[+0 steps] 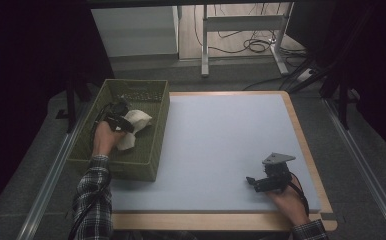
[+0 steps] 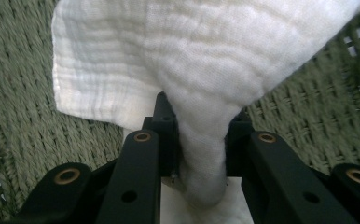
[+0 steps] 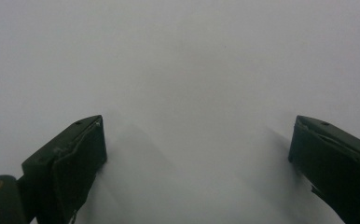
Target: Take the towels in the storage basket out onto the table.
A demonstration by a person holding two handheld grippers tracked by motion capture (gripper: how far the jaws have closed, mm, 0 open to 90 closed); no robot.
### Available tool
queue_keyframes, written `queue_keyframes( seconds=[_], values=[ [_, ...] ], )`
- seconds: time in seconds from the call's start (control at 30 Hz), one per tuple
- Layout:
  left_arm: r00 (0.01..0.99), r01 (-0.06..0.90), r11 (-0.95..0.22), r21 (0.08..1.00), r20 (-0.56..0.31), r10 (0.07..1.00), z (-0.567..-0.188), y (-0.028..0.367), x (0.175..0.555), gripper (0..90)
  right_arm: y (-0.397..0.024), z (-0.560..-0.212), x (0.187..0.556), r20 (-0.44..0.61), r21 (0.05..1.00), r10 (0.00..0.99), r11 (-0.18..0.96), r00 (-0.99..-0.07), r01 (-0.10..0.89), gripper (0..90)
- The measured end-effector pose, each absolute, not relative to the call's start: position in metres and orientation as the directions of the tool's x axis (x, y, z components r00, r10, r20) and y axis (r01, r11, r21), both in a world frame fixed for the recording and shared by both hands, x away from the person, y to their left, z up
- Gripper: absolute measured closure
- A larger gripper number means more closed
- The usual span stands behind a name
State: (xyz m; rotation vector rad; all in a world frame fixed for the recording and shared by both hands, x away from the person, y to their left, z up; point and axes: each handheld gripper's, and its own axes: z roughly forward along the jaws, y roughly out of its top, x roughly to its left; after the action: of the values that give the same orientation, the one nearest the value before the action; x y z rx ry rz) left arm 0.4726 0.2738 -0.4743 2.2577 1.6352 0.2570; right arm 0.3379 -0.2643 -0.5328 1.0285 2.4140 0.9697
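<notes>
The left gripper point(image 2: 201, 154) pinches a white cloth point(image 2: 201, 60) inside the green basket point(image 1: 153, 150) (far left); its trailing folds could snag the weave. The right gripper point(image 3: 197, 158) rests splayed, empty.

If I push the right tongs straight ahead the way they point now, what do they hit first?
Nothing stands in their line: the open right tongs point left across the bare blue mat. Farther on, likely the green basket; depth is unclear.

Crinkled white gauze cloth point(image 2: 178, 56), rough woven green basket point(image 2: 24, 135), matt smooth pale mat point(image 1: 221, 145), wooden table edge point(image 1: 301, 135)
</notes>
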Motion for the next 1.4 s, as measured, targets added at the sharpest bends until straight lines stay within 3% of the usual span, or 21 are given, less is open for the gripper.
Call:
queue_keyframes(
  seconds=[0.3,0.63,1.4],
  values=[
    [0.341,0.828,-0.262,0.495,-0.074,0.937,-0.440,0.282,0.458,72.9,-0.264,-0.533,0.338,-0.044,0.705,0.733,0.505,-0.679,0.499,4.0],
    [0.388,0.758,-0.295,0.582,-0.038,0.921,-0.403,0.276,0.443,72.6,-0.264,-0.533,0.338,-0.044,0.704,0.733,0.505,-0.679,0.499,4.0],
    [0.470,0.658,-0.343,0.671,-0.009,0.883,-0.339,0.259,0.414,72.3,-0.264,-0.533,0.338,-0.044,0.705,0.733,0.504,-0.679,0.499,4.0]
  ],
)
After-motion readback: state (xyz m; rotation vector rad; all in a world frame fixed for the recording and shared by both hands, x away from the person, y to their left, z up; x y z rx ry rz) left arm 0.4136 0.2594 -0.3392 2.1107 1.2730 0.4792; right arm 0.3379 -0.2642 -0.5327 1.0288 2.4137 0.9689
